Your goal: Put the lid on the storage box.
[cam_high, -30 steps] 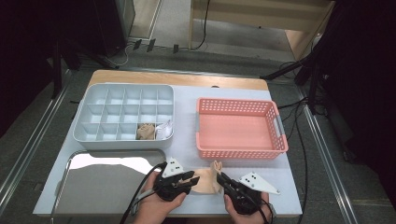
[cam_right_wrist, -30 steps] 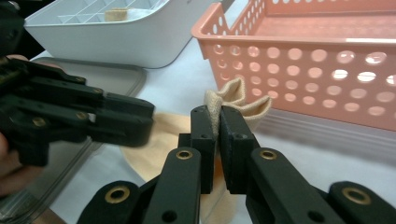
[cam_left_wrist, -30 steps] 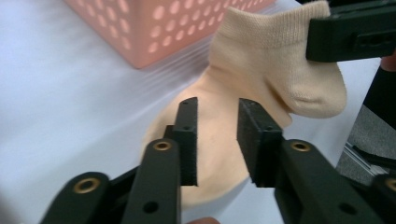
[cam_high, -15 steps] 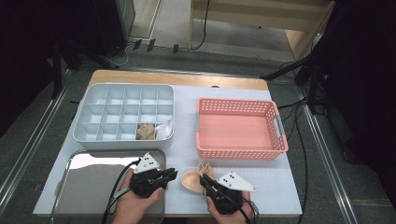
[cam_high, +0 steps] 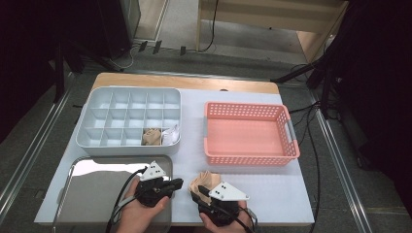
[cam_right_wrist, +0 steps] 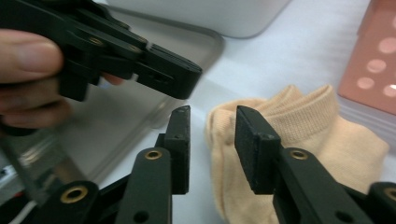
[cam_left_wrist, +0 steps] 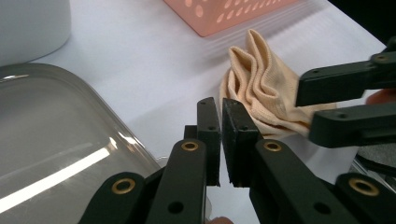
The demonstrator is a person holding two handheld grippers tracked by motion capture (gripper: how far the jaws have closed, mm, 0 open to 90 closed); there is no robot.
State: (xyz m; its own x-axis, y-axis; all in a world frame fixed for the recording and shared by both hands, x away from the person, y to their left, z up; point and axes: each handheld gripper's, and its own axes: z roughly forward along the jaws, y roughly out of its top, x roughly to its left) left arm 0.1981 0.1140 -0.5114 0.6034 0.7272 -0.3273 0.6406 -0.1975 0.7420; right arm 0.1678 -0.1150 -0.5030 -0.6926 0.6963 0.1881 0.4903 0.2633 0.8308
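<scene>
A beige sock (cam_high: pixel 204 180) lies crumpled on the white table near the front edge, below the pink basket (cam_high: pixel 248 133). My right gripper (cam_high: pixel 196 193) is open at the sock's near side; in the right gripper view its jaws (cam_right_wrist: pixel 212 123) stand apart over the sock's left edge (cam_right_wrist: pixel 299 126). My left gripper (cam_high: pixel 178 184) sits just left of the sock, at the metal tray's right rim. Its jaws (cam_left_wrist: pixel 220 116) are shut with nothing between them, and the sock (cam_left_wrist: pixel 254 79) lies just past their tips.
A white compartment tray (cam_high: pixel 111 119) at the back left holds a beige sock (cam_high: pixel 151 137) and a white one (cam_high: pixel 170 135) in its front row. The shiny metal tray (cam_high: pixel 92 194) lies front left. The pink basket has nothing in it.
Both grippers and the sock have shifted left. The left gripper has drawn away from the sock toward the metal tray's rim.
</scene>
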